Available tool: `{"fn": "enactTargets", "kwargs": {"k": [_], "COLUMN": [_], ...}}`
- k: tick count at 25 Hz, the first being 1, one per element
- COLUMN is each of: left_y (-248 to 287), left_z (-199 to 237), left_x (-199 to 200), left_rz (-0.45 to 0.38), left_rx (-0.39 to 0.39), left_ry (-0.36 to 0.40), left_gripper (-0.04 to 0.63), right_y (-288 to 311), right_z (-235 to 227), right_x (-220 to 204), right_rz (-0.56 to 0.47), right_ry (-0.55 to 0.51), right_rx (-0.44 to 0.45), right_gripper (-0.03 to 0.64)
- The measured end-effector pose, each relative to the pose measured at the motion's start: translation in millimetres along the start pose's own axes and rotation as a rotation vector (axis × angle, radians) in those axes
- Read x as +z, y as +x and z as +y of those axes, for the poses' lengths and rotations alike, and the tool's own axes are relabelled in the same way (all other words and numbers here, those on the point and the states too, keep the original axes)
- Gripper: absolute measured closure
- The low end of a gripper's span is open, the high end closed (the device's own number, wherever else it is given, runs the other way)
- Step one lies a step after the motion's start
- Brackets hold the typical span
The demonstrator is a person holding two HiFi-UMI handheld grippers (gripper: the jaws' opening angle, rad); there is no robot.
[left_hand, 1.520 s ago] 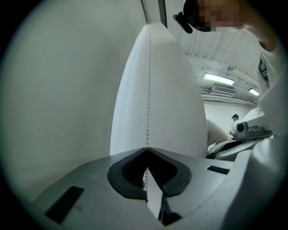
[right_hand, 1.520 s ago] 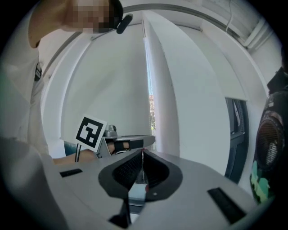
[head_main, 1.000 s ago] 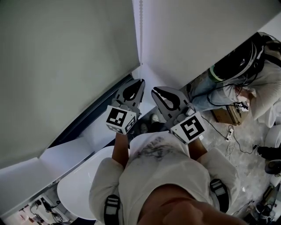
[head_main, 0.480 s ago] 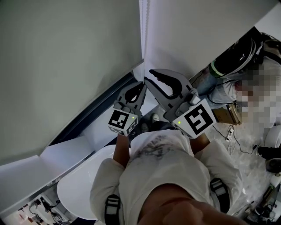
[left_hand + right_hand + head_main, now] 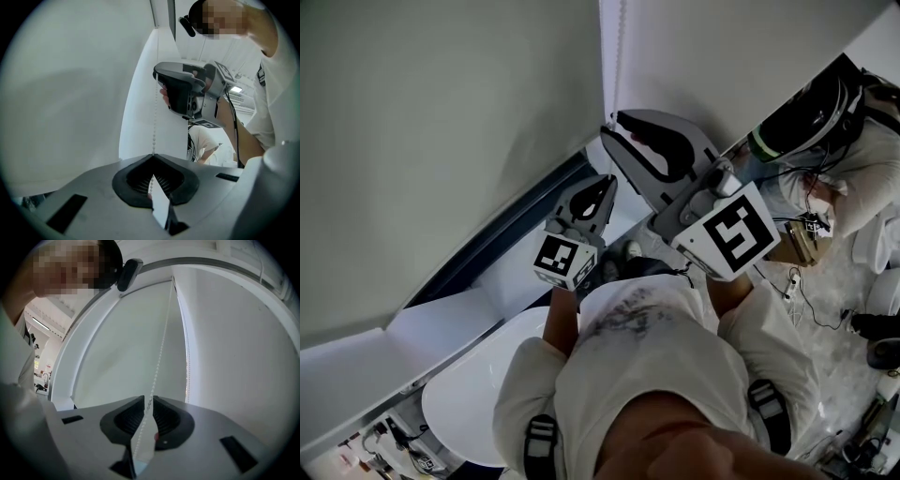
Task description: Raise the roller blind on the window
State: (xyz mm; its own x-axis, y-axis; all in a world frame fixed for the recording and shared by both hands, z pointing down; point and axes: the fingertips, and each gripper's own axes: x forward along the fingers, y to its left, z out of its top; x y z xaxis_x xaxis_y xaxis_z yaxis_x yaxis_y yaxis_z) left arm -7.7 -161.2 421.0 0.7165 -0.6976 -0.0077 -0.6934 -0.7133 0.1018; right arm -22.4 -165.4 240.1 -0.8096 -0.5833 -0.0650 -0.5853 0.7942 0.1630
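Roller blind [image 5: 441, 141]: grey fabric hanging flat over the window, drawn well down. Its lower edge sits just above the dark window frame [image 5: 506, 234].
Bead chain [image 5: 154, 117]: a thin white string of beads with its long axis straight up and down. It hangs beside the blind's right edge, in the corner where the window meets the white wall [image 5: 722, 56].
Second strand [image 5: 187, 366]: runs parallel to the first and closer to the blind's edge.
Left hand-held gripper [image 5: 153, 154]: pointing level at the corner, tips pressed together and clamped on the bead chain, which rises taut from the pinch.
Right hand-held gripper [image 5: 144, 399]: higher on the same strand and also level. A narrow slot shows between its tips, and the chain passes through it without being squeezed.
Sill [image 5: 441, 328]: white ledge below the frame.
Other person [image 5: 825, 122]: in white, wearing dark headgear, off to the right.
Floor [image 5: 825, 309]: pale, with cables lying on it.
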Motion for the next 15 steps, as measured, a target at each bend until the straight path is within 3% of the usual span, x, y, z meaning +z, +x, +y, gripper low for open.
{"fn": "enactTargets", "kwargs": {"k": [4,10,15], "left_y": [-3.6,-9.3,-13.2], "left_z": [-0.2,-1.0,0.1], "left_x": [2.2,-5.2,-20.1], "left_rz": [-0.010,-0.013,0.023], "left_rx": [0.003,0.009,0.021], "left_ry": [0.003,-0.020,-0.030], "left_gripper": [0.588,0.588,0.588], "right_y": [4.7,3.9,4.0], "right_z": [-0.1,6.2,15.7], "right_x": [0.6,-5.7,-18.0], "right_rz": [0.013,-0.001,-0.002], "right_ry": [0.027,0.086,0.054], "right_rx": [-0.016,-0.029,-0.031], "right_gripper": [0.549,0.555,0.555]}}
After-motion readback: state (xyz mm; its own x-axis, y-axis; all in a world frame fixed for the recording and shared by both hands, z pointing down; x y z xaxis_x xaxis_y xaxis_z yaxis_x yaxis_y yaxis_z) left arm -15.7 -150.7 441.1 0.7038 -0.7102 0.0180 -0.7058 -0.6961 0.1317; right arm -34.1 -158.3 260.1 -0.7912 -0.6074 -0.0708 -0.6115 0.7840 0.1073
